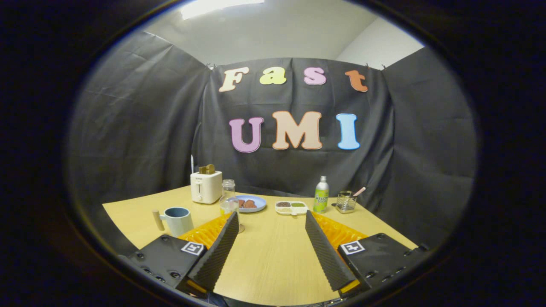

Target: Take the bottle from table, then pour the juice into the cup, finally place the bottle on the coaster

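Fingers [273,247] wide open, hold nothing. Bottle [321,195] upright at my 1 o'clock on tabletop [273,256], far off. Cup [177,220] at 10 o'clock, mouth up for juice.

A pale wooden table [273,256] carries several bystanders along its far side. At the far left stands a white two-slot toaster [206,186] with brown toast slices [207,169] poking from its top. Just beside it to the right is a clear glass jar [228,187], and next to that a round light-blue plate [252,203] holding reddish-brown food. Further right lies a white divided tray [291,207] with brown, pale and green fillings. At the far right sits a square wire-mesh holder [345,202] with a pink-handled utensil [359,192] leaning out of it.
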Available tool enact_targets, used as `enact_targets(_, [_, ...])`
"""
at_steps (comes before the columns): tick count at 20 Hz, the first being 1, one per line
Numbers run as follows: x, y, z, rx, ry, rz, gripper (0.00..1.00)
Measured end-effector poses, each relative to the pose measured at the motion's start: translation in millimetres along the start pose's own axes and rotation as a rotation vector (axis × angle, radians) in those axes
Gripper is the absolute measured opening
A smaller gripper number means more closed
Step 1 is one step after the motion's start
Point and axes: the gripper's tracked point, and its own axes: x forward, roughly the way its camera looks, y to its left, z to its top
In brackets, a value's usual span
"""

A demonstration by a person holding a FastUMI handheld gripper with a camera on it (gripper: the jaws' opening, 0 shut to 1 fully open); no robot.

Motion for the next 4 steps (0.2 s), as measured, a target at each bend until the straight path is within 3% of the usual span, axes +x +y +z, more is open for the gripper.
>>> enact_targets(4, [-10.4,3.5,9.5,-0.006,-0.019,0.001,0.99])
